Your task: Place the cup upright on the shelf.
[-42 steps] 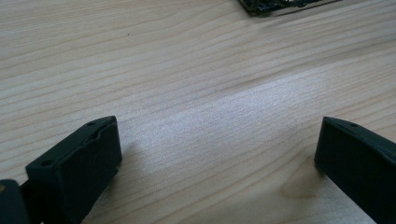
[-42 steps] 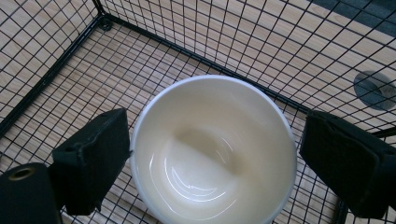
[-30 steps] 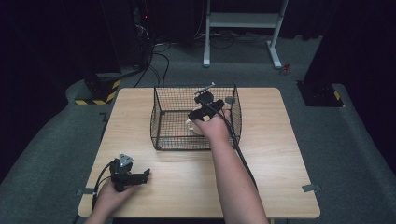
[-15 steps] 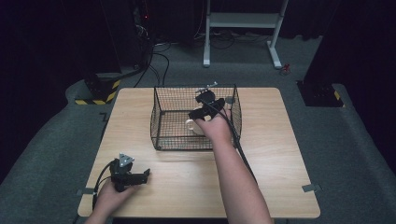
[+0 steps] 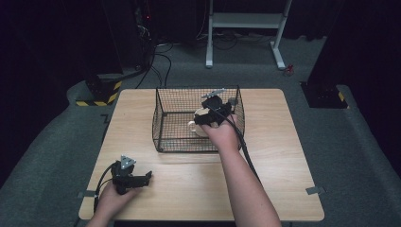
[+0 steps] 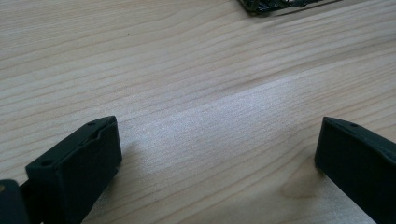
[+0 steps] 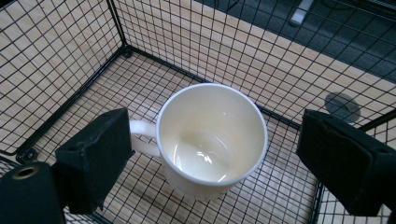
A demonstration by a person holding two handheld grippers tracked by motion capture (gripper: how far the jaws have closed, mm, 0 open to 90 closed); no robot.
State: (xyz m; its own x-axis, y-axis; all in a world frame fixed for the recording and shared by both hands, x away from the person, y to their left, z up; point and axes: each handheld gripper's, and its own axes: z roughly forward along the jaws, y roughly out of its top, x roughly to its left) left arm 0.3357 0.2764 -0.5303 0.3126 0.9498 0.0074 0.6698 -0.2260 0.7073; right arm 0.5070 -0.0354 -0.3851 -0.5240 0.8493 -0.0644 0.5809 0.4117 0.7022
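A white mug (image 7: 212,135) stands upright and empty on the floor of a black wire basket (image 7: 70,88), its handle pointing toward one jaw. My right gripper (image 7: 212,163) hovers open just above it, one jaw on each side of the mug, neither touching it. From above, the mug (image 5: 199,127) shows partly under the right gripper (image 5: 210,115) inside the basket (image 5: 163,118). My left gripper (image 5: 142,178) rests open low over the table near the front left corner; in its own view the left gripper (image 6: 217,149) holds nothing over bare wood.
The wooden table (image 5: 283,156) carries the basket at its middle back. A corner of the basket (image 6: 275,4) shows at the top of the left gripper view. A cable (image 5: 243,146) trails along the right forearm. Dark floor, cables and a desk frame lie beyond the table.
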